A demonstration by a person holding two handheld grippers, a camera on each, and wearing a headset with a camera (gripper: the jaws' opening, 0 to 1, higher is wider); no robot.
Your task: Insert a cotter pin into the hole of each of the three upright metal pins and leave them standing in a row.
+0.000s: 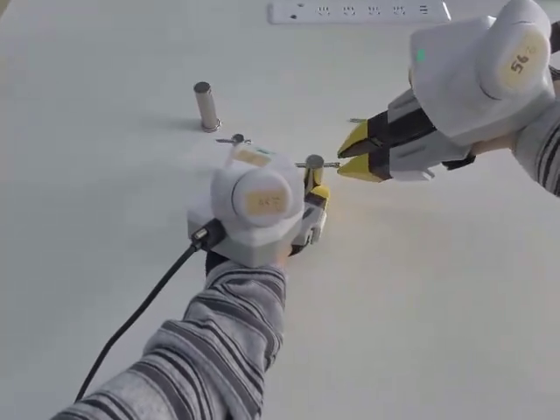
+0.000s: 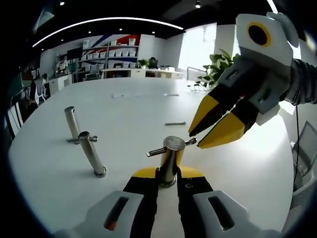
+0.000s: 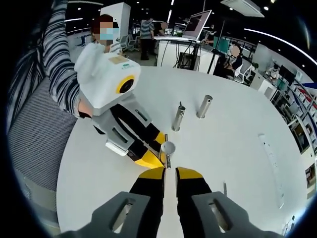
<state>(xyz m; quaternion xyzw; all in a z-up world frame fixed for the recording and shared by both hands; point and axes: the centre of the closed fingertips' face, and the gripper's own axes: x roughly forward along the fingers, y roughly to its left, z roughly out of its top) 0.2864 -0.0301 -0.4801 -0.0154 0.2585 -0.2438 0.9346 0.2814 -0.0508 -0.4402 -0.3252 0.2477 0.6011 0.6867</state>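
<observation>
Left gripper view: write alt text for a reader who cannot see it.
The left gripper clamps an upright metal pin with a cotter pin through its top; the right gripper reaches that cotter pin's end with its yellow tips. Two more pins stand to the left on the white table.

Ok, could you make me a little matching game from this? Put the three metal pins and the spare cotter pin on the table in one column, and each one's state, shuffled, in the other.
Things:
1. nearest metal pin
2. middle metal pin
3. farthest metal pin
4. spare cotter pin

States:
A. stands free, nothing through its top
B. lies flat on the table
C. clamped between the fingers of the left gripper, a cotter pin through it
D. stands free, a cotter pin through its top

Pairs: 1-C, 2-D, 3-A, 4-B.
</observation>
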